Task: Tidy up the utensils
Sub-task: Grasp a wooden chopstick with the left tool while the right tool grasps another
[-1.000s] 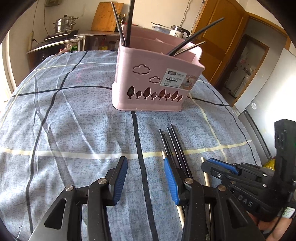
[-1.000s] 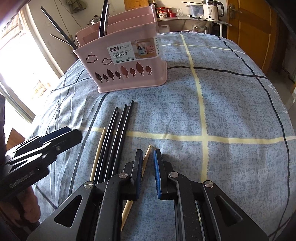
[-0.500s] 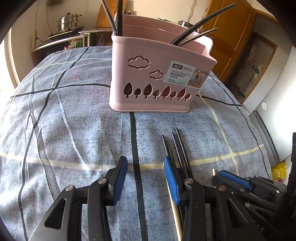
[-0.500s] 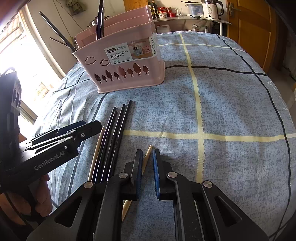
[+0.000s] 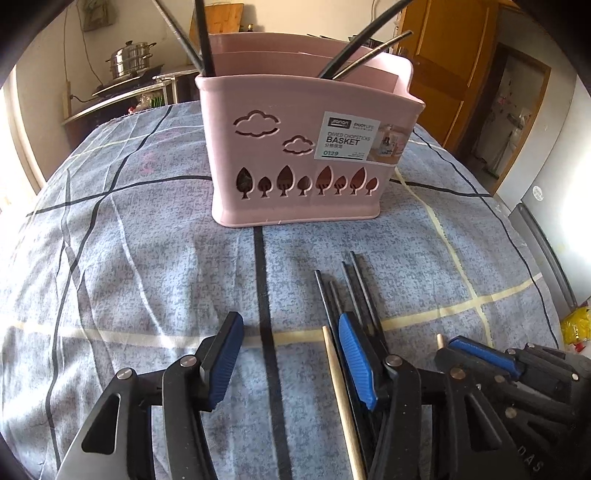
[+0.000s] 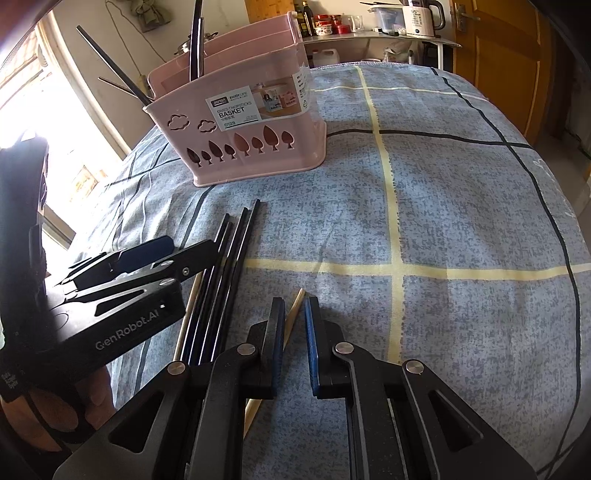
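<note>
A pink chopstick basket (image 5: 303,147) (image 6: 240,122) stands on the blue checked cloth with several dark chopsticks in it. Several black chopsticks (image 5: 351,291) (image 6: 229,266) lie side by side on the cloth in front of it. My left gripper (image 5: 291,354) (image 6: 173,258) hovers low over them with its jaws opening. A wooden chopstick (image 5: 338,387) (image 6: 188,314) lies on the cloth just inside its right finger, unpressed. My right gripper (image 6: 294,332) (image 5: 480,358) stands with a narrow gap; a second wooden chopstick (image 6: 295,310) lies slanted under its left finger, not gripped.
The cloth-covered table (image 6: 443,206) stretches wide to the right of the chopsticks. Beyond it are a counter with a steel pot (image 5: 129,62), a shelf with a kettle (image 6: 421,16) and wooden doors (image 5: 450,66). A hand (image 6: 92,398) holds the left gripper.
My left gripper has moved forward toward the basket and its jaws have widened; the wooden chopstick now shows between its fingers. The right gripper has stayed where it was.
</note>
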